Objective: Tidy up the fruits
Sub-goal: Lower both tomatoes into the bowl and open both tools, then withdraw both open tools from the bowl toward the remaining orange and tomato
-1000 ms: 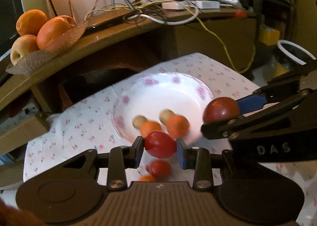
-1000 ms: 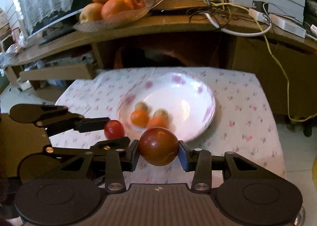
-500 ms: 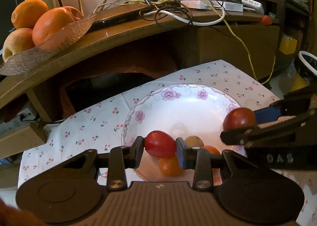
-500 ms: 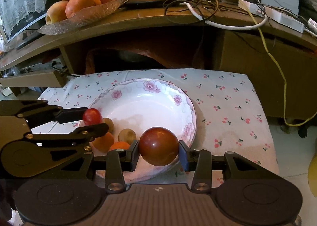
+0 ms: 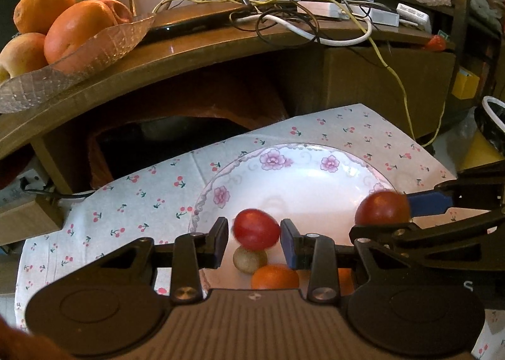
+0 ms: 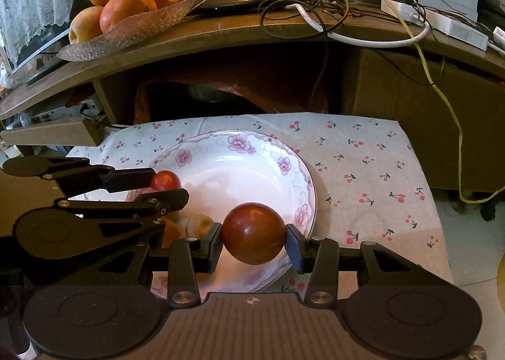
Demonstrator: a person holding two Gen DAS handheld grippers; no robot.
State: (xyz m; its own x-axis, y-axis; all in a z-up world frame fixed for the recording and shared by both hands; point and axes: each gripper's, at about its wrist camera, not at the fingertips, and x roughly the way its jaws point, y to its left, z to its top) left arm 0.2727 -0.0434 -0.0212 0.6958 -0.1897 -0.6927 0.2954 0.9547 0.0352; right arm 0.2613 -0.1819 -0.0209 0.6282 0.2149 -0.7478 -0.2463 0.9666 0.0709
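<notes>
Black two-finger left gripper [image 5: 254, 241] has opened: small red oval tomato [image 5: 256, 229] sits between the pads with a gap on each side, blurred, over the near-left part of the white floral-rimmed ceramic plate [image 5: 315, 170]. Below it on the plate lie a small tan round fruit [image 5: 249, 260] and a small orange round fruit [image 5: 274, 276], touching each other. Black right gripper [image 6: 254, 244] is clamped on a larger dark-red round tomato [image 6: 253, 233], held over the plate's near-right rim. Left gripper [image 6: 154, 184] shows in the right view just beside it, over the plate's left edge. Plate rests on white cherry-print tablecloth [image 6: 363, 154]. Behind, on the curved wooden shelf [image 6: 221, 31], a clear glass dish [image 6: 135, 30] holds oranges and apples near the left end; tangled cables [image 6: 315, 3] lie mid-shelf.
</notes>
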